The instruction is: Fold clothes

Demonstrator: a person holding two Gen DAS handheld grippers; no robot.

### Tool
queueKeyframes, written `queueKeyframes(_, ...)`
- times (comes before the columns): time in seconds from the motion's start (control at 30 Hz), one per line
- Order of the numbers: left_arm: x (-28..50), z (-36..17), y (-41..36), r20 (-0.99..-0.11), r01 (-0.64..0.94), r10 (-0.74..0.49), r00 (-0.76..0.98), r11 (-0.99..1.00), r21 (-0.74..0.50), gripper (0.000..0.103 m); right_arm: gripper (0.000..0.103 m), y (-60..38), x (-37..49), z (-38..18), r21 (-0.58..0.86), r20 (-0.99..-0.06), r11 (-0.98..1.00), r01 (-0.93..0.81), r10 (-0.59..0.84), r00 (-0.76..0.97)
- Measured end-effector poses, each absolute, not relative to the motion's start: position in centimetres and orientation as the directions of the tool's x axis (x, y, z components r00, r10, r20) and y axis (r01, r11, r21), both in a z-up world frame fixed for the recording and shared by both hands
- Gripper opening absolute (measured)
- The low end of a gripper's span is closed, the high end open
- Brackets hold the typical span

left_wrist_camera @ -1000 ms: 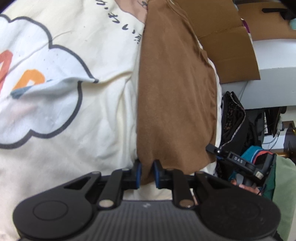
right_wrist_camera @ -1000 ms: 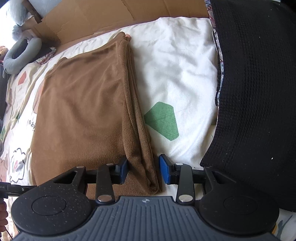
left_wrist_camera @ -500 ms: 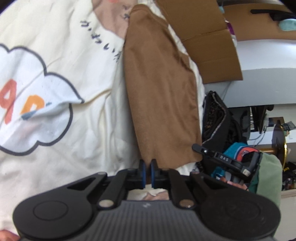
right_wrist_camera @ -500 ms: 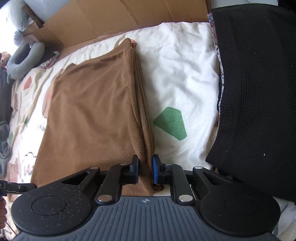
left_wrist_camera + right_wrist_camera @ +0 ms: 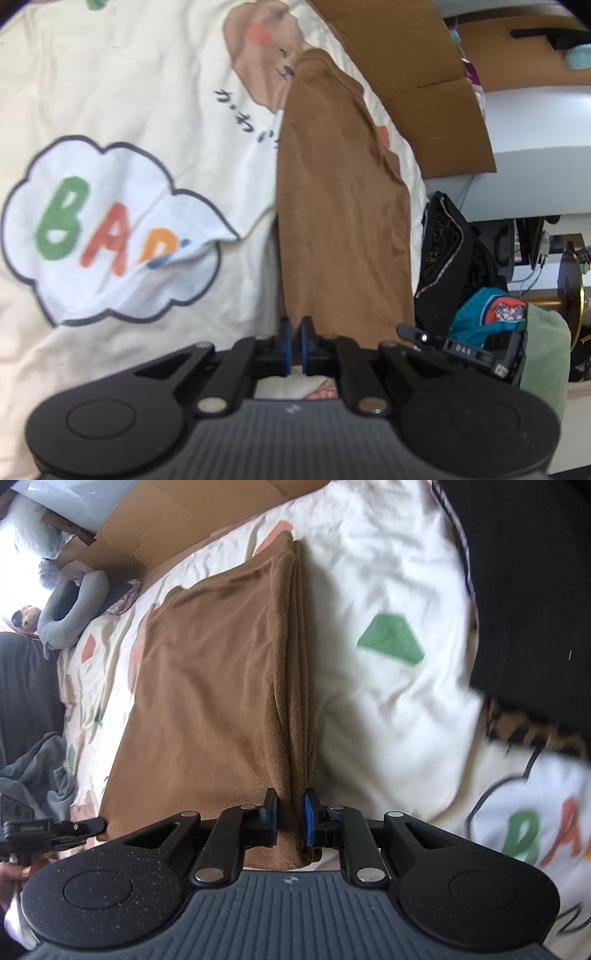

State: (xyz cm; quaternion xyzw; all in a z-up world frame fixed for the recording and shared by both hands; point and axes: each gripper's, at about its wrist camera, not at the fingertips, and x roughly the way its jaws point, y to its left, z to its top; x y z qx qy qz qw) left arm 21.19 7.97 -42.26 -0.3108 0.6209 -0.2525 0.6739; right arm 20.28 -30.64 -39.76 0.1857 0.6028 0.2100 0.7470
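The brown garment (image 5: 214,686) lies folded flat on the bed's printed cream cover (image 5: 388,701), stretching away from both tools toward the far edge by the cardboard (image 5: 177,513). The right tool (image 5: 291,821) clamps the thick folded near corner between its blue pads. The left tool (image 5: 294,345), nearly closed, pinches the other near corner.

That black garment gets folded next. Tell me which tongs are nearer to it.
Right. The right tongs clamp the brown cloth's folded edge, on the black garment's side; the left tongs pinch its far edge.
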Motion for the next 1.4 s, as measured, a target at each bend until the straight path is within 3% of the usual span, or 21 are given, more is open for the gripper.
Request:
queueKeyframes(0.23, 21.2, -40.8, 8.9, -0.674, -0.045, -0.732, 0.096, 0.673, -0.738, 0.004, 0.012, -29.9, 18.7, -39.6, 0.566, -0.808, 0.821, -0.078, 0.571, 0.144)
queueKeyframes(0.53, 18.6, -43.7, 9.2, -0.718, -0.086, -0.696, 0.011, 0.715, -0.694, 0.000, 0.012, -30.9, 18.7, -39.3, 0.534, -0.830, 0.841, -0.085, 0.541, 0.135)
queueKeyframes(0.7, 19.1, -44.0, 10.0, -0.732, -0.098, -0.681, 0.027, 0.727, -0.680, 0.000, 0.022, -30.8, 19.0, -40.0, 0.504, -0.855, 0.861, -0.073, 0.509, 0.099)
queueKeyframes(0.8, 20.2, -43.3, 9.7, -0.739, -0.063, -0.672, 0.047, 0.736, -0.674, 0.013, 0.042, -31.2, 19.3, -39.2, 0.495, -0.855, 0.864, -0.095, 0.504, 0.123)
queueKeyframes(0.83, 20.6, -43.0, 9.5, -0.740, -0.052, -0.670, 0.056, 0.738, -0.673, 0.019, 0.042, -31.3, 19.5, -38.9, 0.495, -0.853, 0.863, -0.099, 0.504, 0.136)
queueKeyframes(0.93, 22.0, -42.6, 8.8, -0.739, -0.033, -0.667, 0.094, 0.740, -0.672, 0.026, 0.043, -31.4, 20.3, -38.1, 0.485, -0.846, 0.865, -0.125, 0.501, 0.183)
queueKeyframes(0.97, 22.5, -42.4, 8.4, -0.744, -0.022, -0.659, 0.113, 0.747, -0.665, 0.037, 0.043, -31.4, 20.6, -38.0, 0.487, -0.842, 0.864, -0.129, 0.504, 0.193)
queueKeyframes(1.03, 23.4, -42.0, 8.1, -0.750, 0.004, -0.642, 0.155, 0.760, -0.650, 0.047, 0.051, -31.2, 21.4, -37.9, 0.481, -0.842, 0.866, -0.134, 0.499, 0.206)
queueKeyframes(1.4, 28.1, -43.3, 6.2, -0.751, 0.039, -0.628, 0.204, 0.772, -0.634, 0.049, 0.055, -29.6, 25.5, -39.1, 0.496, -0.810, 0.856, -0.145, 0.516, 0.278)
